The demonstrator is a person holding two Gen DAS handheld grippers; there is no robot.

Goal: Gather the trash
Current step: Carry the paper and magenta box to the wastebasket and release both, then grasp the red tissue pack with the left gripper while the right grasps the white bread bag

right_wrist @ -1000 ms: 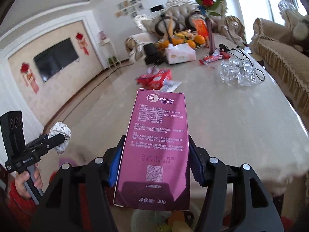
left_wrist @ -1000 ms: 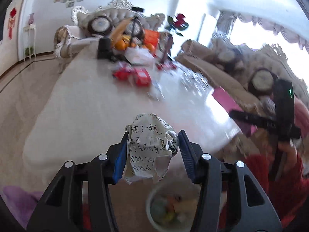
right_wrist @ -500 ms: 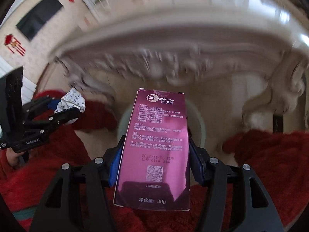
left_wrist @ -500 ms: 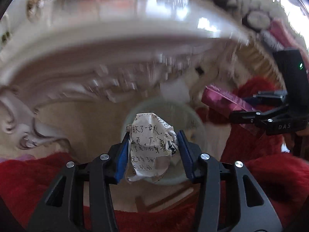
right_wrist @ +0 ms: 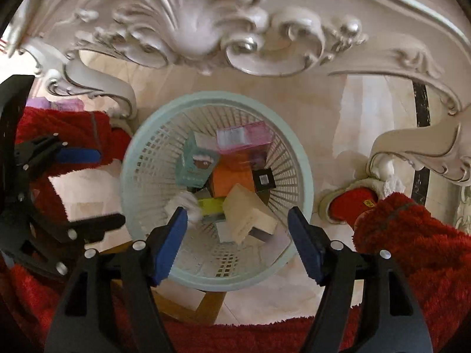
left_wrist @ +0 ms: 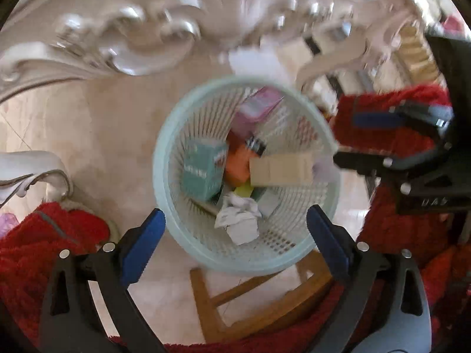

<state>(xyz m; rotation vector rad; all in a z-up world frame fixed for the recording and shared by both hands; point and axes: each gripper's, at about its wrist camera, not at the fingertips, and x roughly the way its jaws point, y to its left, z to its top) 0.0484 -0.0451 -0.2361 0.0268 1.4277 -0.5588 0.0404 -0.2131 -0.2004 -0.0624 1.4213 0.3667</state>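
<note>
A pale green mesh trash basket [left_wrist: 164, 182] stands on the floor below both grippers; it also shows in the right wrist view [right_wrist: 303, 176]. Inside lie the crumpled written paper [left_wrist: 240, 220], a pink box [right_wrist: 241, 138], a teal box [left_wrist: 203, 173], an orange box [right_wrist: 232, 181] and a beige box [left_wrist: 281, 169]. My left gripper [left_wrist: 235, 242] is open and empty above the basket. My right gripper [right_wrist: 238, 242] is open and empty above it too. The crumpled paper in the right wrist view [right_wrist: 185, 203] is blurred.
The carved white table apron [right_wrist: 200, 29] and its legs [right_wrist: 391, 153] stand just behind the basket. A wooden stool frame [left_wrist: 259, 303] lies under the basket. The person's red sleeves [right_wrist: 418, 241] flank both sides. The floor is beige tile.
Both grippers tipped down from the tabletop to over the basket and opened. The crumpled paper and the pink box dropped out and now lie in the basket.
</note>
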